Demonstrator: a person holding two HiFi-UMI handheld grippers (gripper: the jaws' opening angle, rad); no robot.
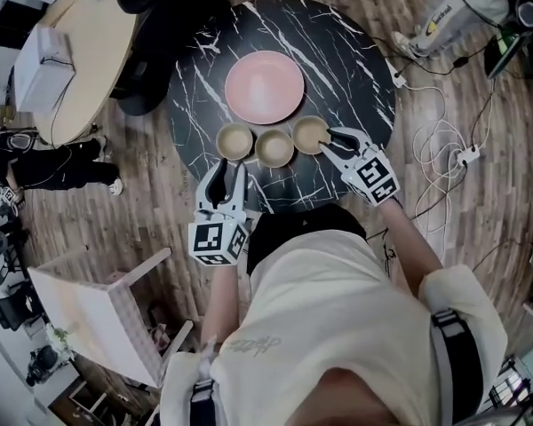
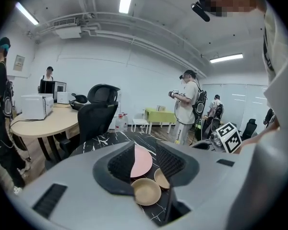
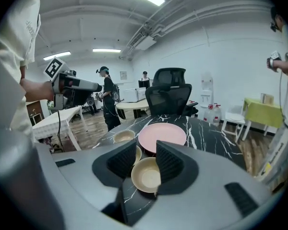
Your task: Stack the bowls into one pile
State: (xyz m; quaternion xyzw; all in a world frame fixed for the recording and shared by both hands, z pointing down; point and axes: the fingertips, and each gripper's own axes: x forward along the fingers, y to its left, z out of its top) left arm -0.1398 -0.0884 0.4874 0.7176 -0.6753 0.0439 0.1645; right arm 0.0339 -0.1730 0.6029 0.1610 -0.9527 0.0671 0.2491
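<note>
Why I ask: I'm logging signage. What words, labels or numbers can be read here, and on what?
No text reads clearly.
Shirt print: blurred, unreadable.
Logo on white fabric, top right of the head view: too small.
Framed wall notice: too small.
Marker cube on the left hand-held gripper, and the one on the right hand-held gripper: square patterns, no letters.

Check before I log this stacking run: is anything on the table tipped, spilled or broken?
Nothing stands out. The left bowl, middle bowl and right bowl sit upright in a row by the pink plate on the table; no spill or damage shows.
</note>
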